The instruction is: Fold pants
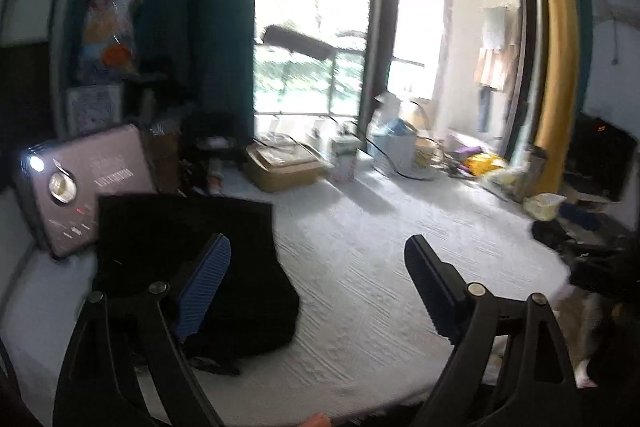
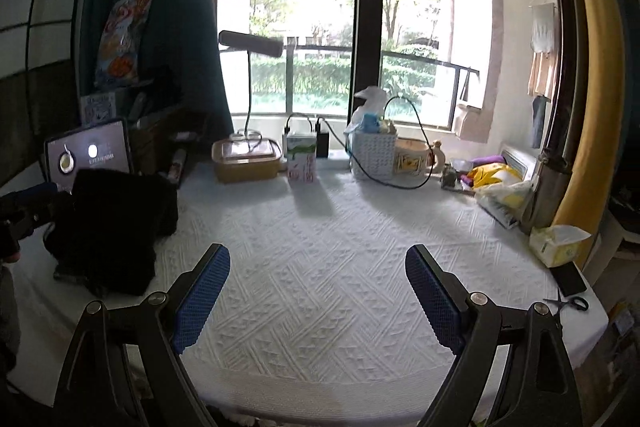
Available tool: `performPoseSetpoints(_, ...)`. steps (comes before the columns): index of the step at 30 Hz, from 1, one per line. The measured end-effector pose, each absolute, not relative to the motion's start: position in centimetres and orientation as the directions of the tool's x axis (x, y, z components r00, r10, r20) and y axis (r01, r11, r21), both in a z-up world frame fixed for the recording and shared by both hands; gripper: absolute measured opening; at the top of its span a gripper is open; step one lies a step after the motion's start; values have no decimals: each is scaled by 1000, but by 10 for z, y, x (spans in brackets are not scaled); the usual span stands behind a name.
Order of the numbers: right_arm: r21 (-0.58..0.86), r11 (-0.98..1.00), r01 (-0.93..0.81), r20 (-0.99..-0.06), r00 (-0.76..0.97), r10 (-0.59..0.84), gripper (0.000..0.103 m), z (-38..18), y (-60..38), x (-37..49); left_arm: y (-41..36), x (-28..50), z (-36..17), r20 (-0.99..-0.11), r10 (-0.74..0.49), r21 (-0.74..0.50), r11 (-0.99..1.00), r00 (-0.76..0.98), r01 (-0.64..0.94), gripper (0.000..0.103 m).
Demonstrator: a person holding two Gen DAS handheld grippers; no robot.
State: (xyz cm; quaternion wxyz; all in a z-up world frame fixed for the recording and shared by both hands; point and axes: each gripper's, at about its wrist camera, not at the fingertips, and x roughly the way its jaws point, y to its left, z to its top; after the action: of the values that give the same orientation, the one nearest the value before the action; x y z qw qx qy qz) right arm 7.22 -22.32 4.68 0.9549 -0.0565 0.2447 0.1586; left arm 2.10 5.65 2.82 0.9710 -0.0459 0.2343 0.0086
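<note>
Both hand-held grippers gaping empty, left hand-held gripper (image 1: 318,253), right hand-held gripper (image 2: 318,253), black pants (image 2: 112,227) folds indistinct

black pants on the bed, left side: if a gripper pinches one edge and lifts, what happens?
The black pants lie in a soft, slumped heap, so they will probably drape and unfold rather than lift as one piece. The cloth looks thick and matte, so likely not slippery for the ribbed pads. On the textured bedspread, a push would probably bunch them, not slide them.

Pants (image 2: 112,223) lie left on the bed (image 2: 340,267).
</note>
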Motion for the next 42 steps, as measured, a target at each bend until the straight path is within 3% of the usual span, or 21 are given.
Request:
performPoseSetpoints(5, -46, 951, -307, -428, 866, 259, 94, 65, -233, 64, 46, 16, 47, -392, 19, -91, 994, 920, -60, 88)
performPoseSetpoints(7, -57, 954, -296, -401, 881, 249, 103, 72, -235, 60, 42, 15, 51, -376, 26, -80, 995, 926, -61, 88)
performPoseSetpoints(13, -55, 966, -254, -347, 912, 220, 103, 88, -247, 51, 40, 12, 54, -368, 15, -91, 995, 930, -52, 88)
performPoseSetpoints(31, -68, 966, -251, -366, 907, 210, 103, 83, -234, 56, 49, 15, 41, -408, 107, -33, 991, 907, -132, 88)
performPoseSetpoints(42, -79, 964, -254, -374, 904, 207, 103, 79, -228, 55, 54, 11, 37, -395, 95, -55, 990, 914, -126, 89)
